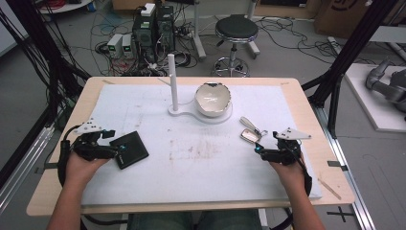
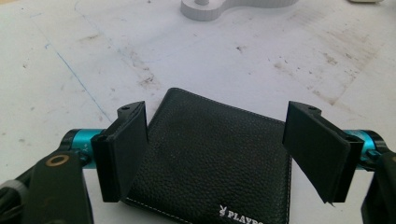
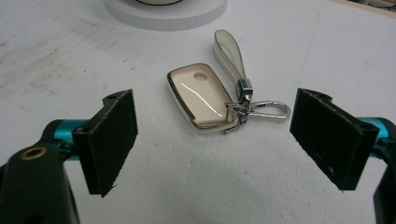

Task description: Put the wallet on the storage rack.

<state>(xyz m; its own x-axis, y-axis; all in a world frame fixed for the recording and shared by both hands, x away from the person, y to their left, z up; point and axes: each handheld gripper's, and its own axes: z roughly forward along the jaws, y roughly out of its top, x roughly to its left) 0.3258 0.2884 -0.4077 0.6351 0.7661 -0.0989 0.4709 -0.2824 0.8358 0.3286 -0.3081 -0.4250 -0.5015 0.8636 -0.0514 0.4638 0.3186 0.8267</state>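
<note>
Your wooden table [image 1: 57,191] carries a stained white mat [image 1: 201,177]. On the mat lie a black wallet [image 1: 129,149], a key fob [image 1: 250,134] and a white stand [image 1: 198,114].

A mat [image 1: 201,163] covers most of the tabletop [image 1: 57,191]. Near the mat's far edge, about midway along, stands a stand [image 1: 173,86] with a bowl [image 1: 212,99] on its base just to the right. A wallet [image 1: 129,150] lies toward the mat's left edge, between the left gripper's [image 1: 113,147] spread jaws. A key fob [image 1: 250,132] lies toward the right edge, just ahead of the right gripper [image 1: 258,149].
</note>
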